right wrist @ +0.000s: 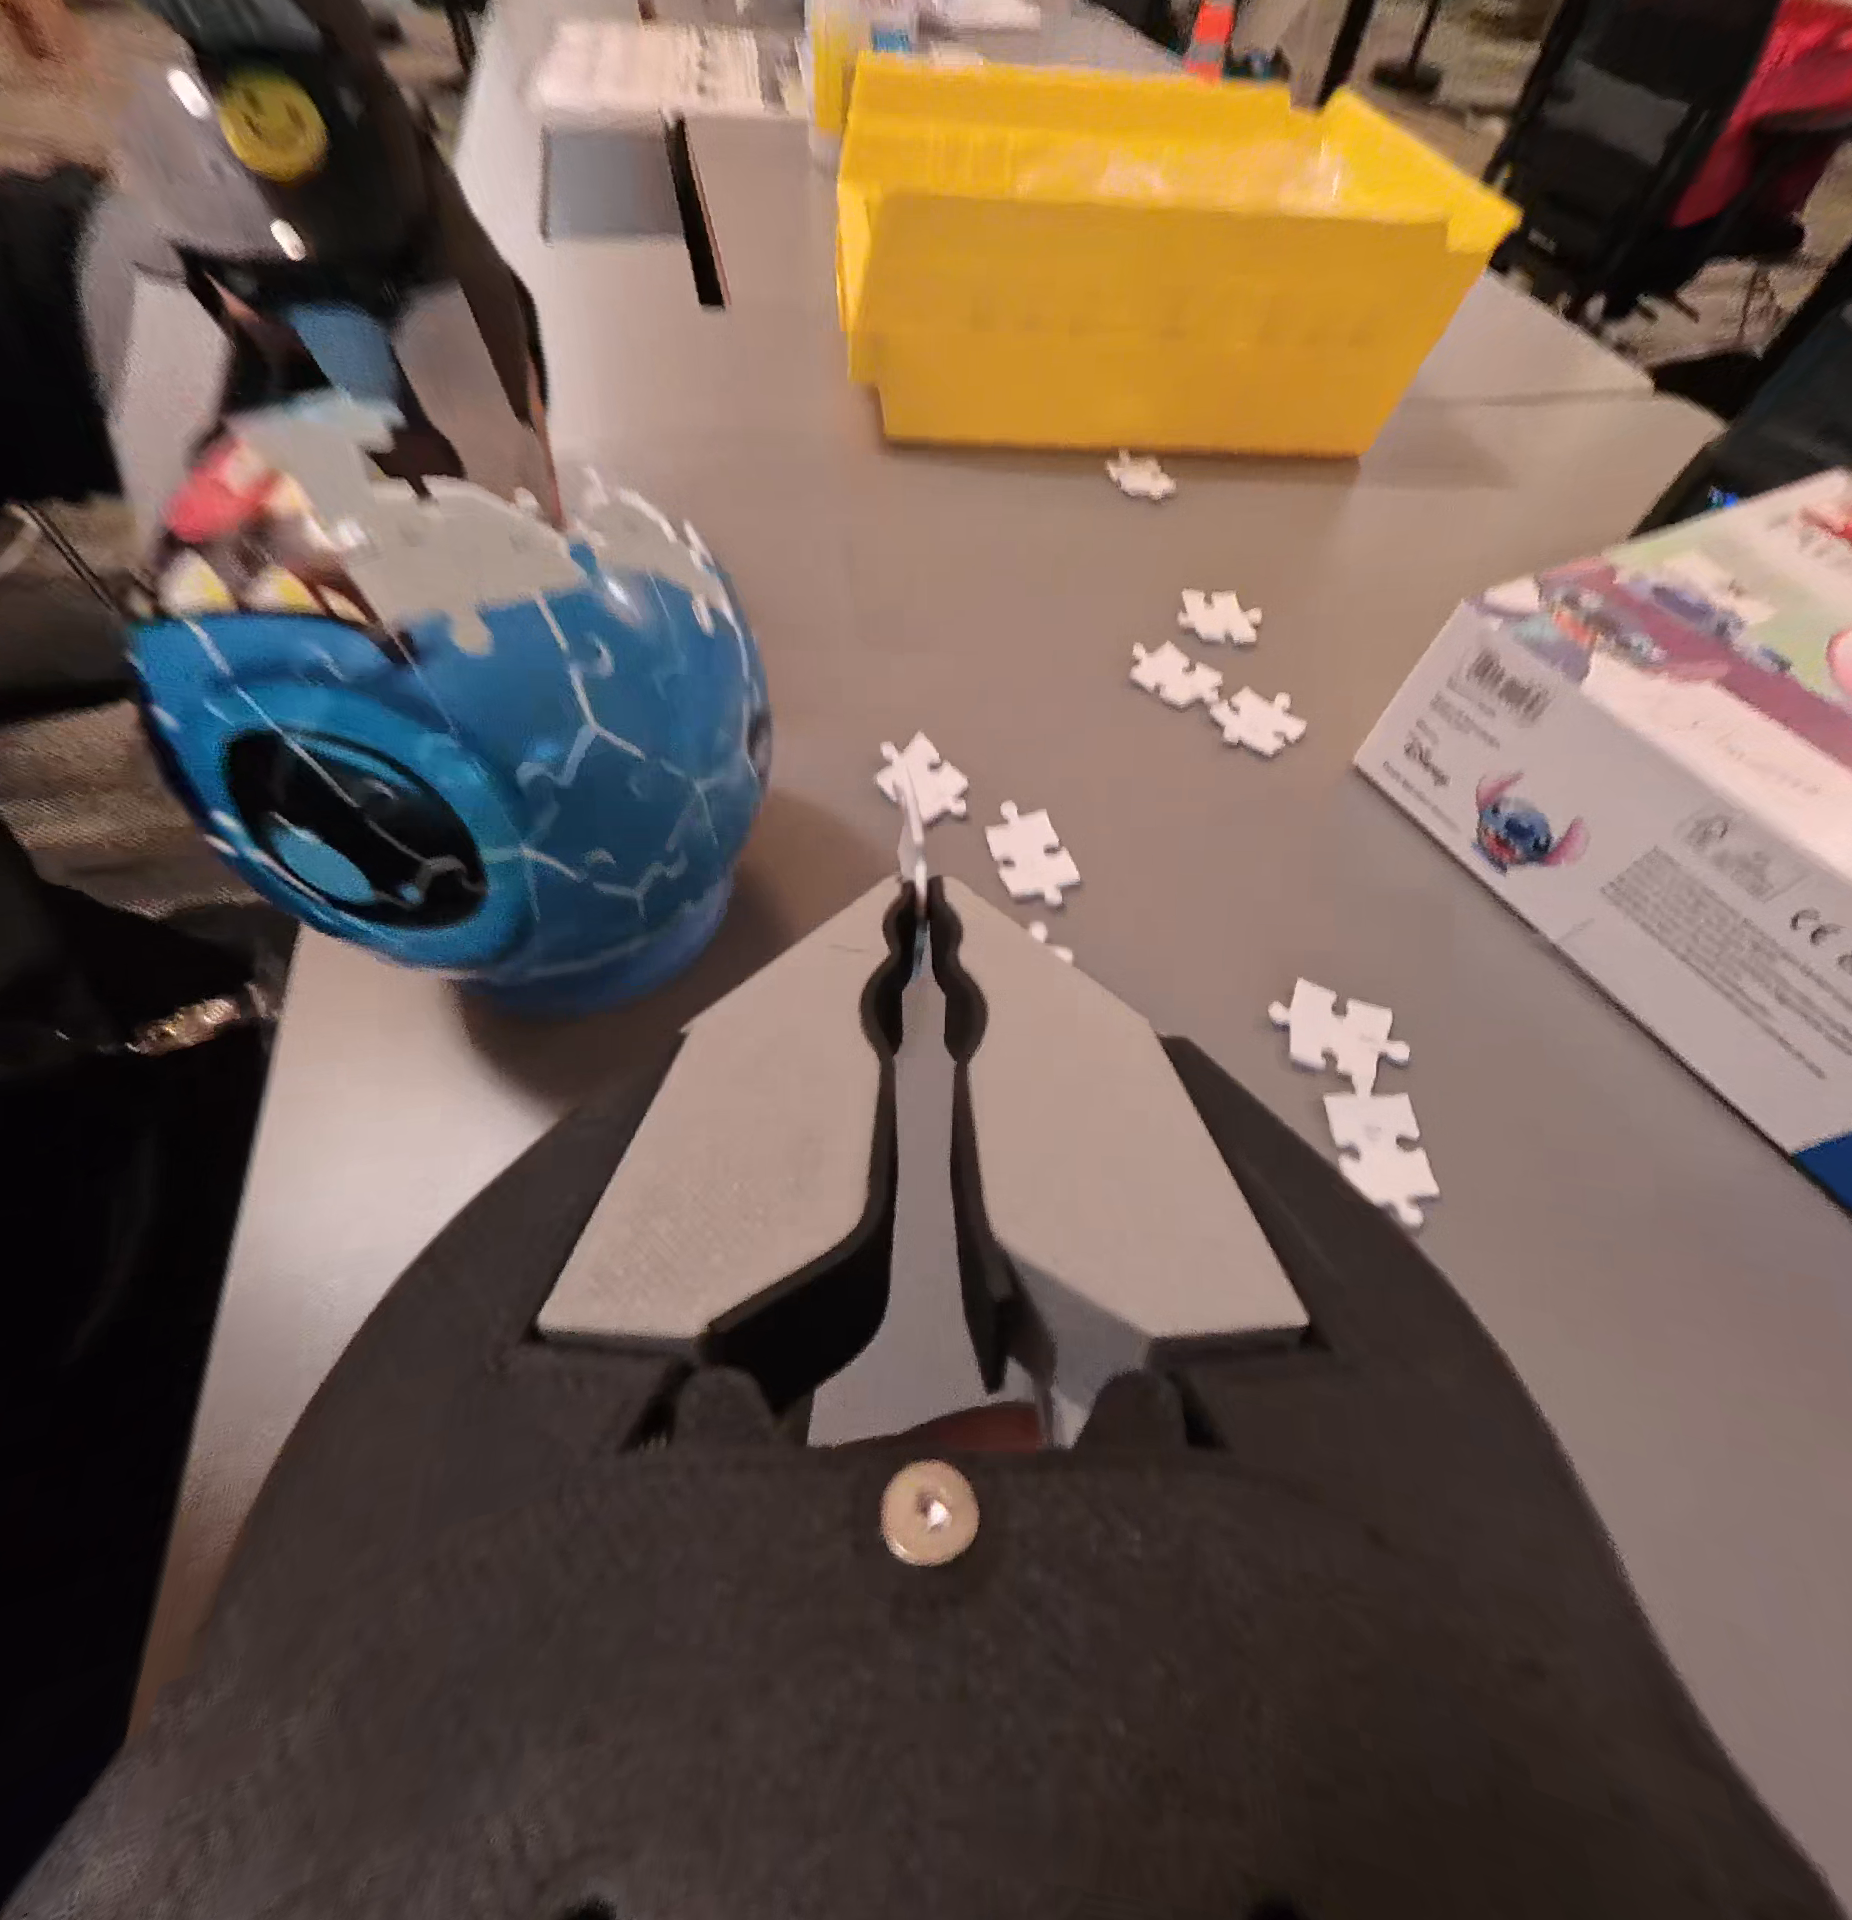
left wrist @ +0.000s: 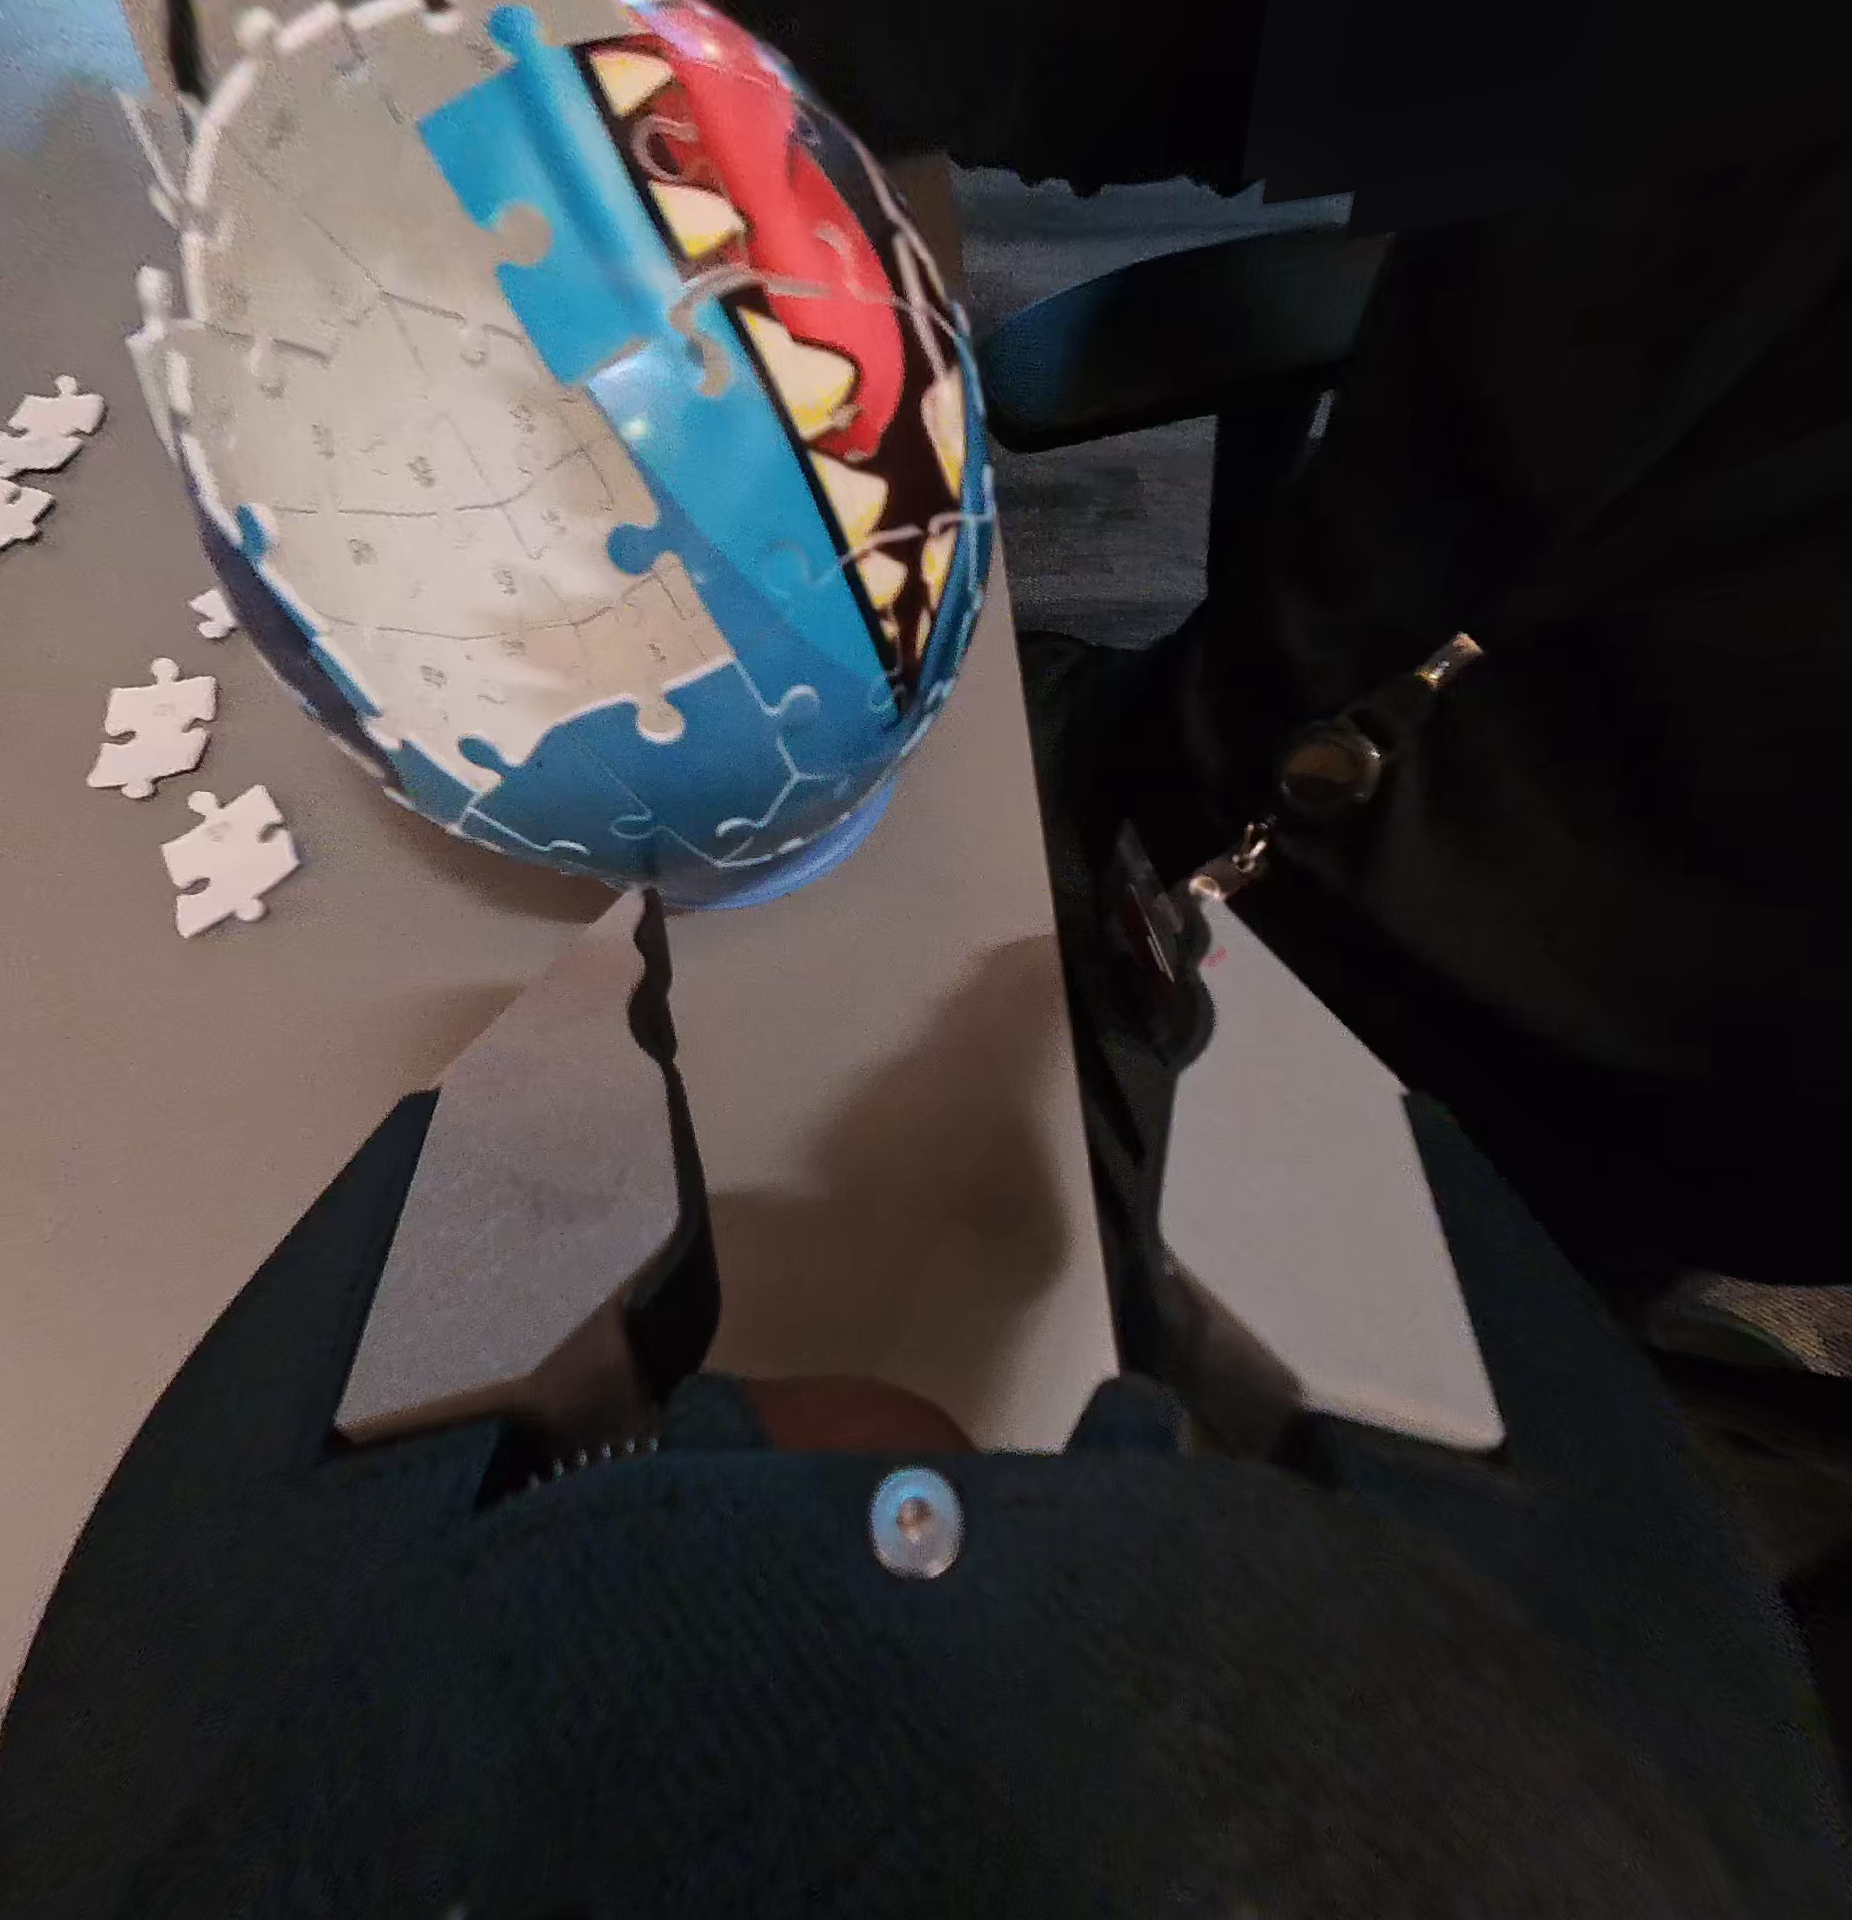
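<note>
A partly built puzzle ball (left wrist: 548, 468), blue outside with a grey-white inside and a red and yellow picture, lies tilted on the grey table (right wrist: 901, 582). In the right wrist view the ball (right wrist: 548, 758) sits at the left with its round base ring facing me. My left gripper (left wrist: 922, 909) is open; its left fingertip (left wrist: 641, 914) touches the ball's lower rim. It shows above the ball in the right wrist view (right wrist: 382, 416). My right gripper (right wrist: 914, 914) is shut on a puzzle piece (right wrist: 911, 831), held edge-on just right of the ball.
Several loose white puzzle pieces (right wrist: 1031, 862) lie face down on the table, some also in the left wrist view (left wrist: 226, 857). A yellow bin (right wrist: 1161, 281) stands at the back and a puzzle box (right wrist: 1649, 831) at the right. A person in dark clothing (left wrist: 1524, 623) is past the table edge.
</note>
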Available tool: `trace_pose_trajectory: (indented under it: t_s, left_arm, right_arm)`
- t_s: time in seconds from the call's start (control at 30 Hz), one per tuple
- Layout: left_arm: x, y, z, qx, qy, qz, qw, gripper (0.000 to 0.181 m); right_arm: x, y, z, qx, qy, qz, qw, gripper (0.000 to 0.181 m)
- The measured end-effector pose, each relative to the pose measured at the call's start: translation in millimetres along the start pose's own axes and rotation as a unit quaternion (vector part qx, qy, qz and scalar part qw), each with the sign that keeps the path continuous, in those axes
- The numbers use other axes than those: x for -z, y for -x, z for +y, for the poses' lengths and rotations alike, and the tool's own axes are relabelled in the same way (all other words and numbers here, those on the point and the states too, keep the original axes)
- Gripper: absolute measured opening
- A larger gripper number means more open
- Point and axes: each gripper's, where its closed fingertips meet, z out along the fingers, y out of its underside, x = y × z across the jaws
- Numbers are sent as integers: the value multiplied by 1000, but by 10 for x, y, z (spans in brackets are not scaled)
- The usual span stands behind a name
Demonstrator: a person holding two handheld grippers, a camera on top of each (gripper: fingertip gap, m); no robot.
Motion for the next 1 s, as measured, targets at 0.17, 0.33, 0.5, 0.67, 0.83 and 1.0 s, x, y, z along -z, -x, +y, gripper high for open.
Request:
trace_pose_trajectory:
  t_s: [0.17, 0.33, 0.5, 0.67, 0.83, 1.0]
  left_arm:
    - [134, 117, 23, -4, 12, -29, 999, 95]
    - [498, 601, -346, 1, -43, -95, 995, 70]
    - [613, 1135, -601, 71, -42, -194, 977, 48]
    - [456, 1120, -792, 61, -20, -192, 979, 37]
    - [331, 1075, -980, 14, -1, -198, 980, 26]
    - [189, 1084, -995, -1, 30, -196, 980, 16]
  right_arm:
    - [-10, 113, -455, -9, -55, -50, 997, 0]
    - [-165, 242, -732, -6, -66, -86, 994, 0]
    - [-361, 380, -753, 25, -44, -106, 993, 0]
    - [-511, 432, -703, 44, -8, -98, 994, 0]
    - [-546, 478, -620, 81, 37, -79, 993, 0]
    - [-514, 489, -605, 110, 45, -65, 991, 0]
